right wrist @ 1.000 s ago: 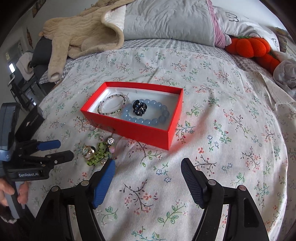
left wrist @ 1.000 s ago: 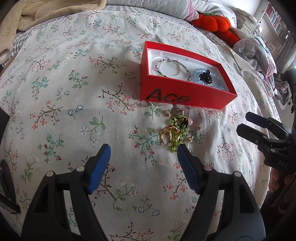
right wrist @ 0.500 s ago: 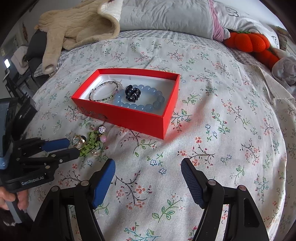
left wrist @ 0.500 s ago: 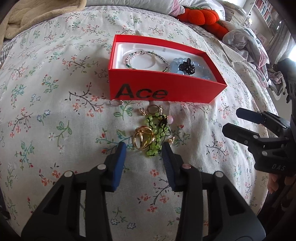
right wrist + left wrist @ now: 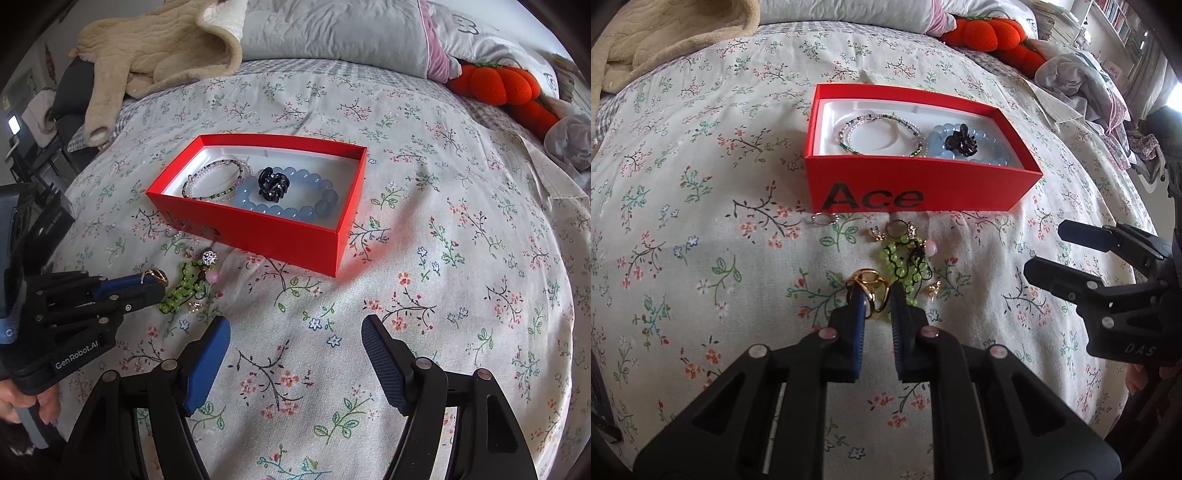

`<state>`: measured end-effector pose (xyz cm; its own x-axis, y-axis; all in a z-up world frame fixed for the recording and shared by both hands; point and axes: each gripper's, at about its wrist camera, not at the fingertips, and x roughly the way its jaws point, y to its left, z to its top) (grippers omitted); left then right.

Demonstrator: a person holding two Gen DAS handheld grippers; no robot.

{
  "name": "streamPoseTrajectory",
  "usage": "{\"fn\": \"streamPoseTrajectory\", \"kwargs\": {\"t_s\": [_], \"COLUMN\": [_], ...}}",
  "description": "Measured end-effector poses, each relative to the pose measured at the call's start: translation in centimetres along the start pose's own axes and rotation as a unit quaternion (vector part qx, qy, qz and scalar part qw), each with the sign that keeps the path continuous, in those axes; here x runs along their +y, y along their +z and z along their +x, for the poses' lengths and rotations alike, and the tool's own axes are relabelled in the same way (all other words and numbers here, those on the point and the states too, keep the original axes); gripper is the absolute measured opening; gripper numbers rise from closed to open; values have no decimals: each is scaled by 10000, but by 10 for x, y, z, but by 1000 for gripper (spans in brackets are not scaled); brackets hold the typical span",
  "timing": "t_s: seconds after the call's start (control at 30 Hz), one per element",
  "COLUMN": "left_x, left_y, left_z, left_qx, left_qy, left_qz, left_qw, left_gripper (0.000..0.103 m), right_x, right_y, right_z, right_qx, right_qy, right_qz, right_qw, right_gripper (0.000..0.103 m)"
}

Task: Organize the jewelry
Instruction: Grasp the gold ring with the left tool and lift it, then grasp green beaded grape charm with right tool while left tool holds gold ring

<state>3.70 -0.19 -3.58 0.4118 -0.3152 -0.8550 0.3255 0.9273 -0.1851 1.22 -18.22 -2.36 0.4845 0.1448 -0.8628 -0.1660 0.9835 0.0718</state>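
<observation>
A red open box (image 5: 923, 177) (image 5: 277, 232) lies on the flowered bedspread; in it are a thin beaded bracelet (image 5: 882, 133), a blue bead bracelet (image 5: 288, 212) and a black hair claw (image 5: 960, 142). In front of the box lies a small heap: a green bead bracelet (image 5: 905, 258) (image 5: 181, 291), gold rings (image 5: 871, 278) (image 5: 157, 274), small earrings and a silver ring (image 5: 822, 219). My left gripper (image 5: 877, 295) (image 5: 155, 286) is down on the heap, its jaws closing with the gold rings pinched between the blue pads. My right gripper (image 5: 295, 328) (image 5: 1043, 247) hovers open and empty, to the right of the heap.
Along the far side of the bed lie a beige blanket (image 5: 147, 48), a grey pillow (image 5: 332, 33) and an orange plush pumpkin (image 5: 990, 31) (image 5: 495, 83). Crumpled clothes (image 5: 1071, 77) sit at the right edge. A hand (image 5: 22, 402) holds the left gripper's handle.
The left gripper's jaws went from wide apart to nearly together while it came closer to the heap, and the gold rings now sit between its pads. The right gripper stayed open.
</observation>
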Motion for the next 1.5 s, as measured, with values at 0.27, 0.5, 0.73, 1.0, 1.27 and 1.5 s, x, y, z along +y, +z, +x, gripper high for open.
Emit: {"fn": "streamPoseTrajectory", "kwargs": {"t_s": [0.27, 0.5, 0.73, 1.0, 1.27, 1.5], "left_x": [30, 48, 55, 61, 63, 65], "left_y": [-7, -14, -17, -18, -18, -18], "left_z": [-14, -23, -32, -28, -24, -30], "left_qx": [-17, -3, -16, 92, 130, 43], "left_qy": [236, 353, 296, 232, 268, 264], "left_qz": [-184, -202, -244, -352, -388, -440], "left_qw": [9996, 9992, 9993, 9991, 9988, 9987], "left_gripper": [15, 15, 15, 15, 15, 15], "right_x": [26, 63, 94, 101, 102, 110], "right_y": [2, 4, 15, 17, 14, 14], "right_z": [14, 28, 27, 57, 68, 49], "right_qx": [103, 79, -193, 31, 215, 158], "right_qy": [71, 79, 743, 588, 939, 1225], "right_qz": [-181, -561, -669, -770, -683, -698], "right_qw": [9998, 9984, 9948, 9953, 9930, 9899], "right_gripper": [75, 75, 39, 32, 10, 5]}}
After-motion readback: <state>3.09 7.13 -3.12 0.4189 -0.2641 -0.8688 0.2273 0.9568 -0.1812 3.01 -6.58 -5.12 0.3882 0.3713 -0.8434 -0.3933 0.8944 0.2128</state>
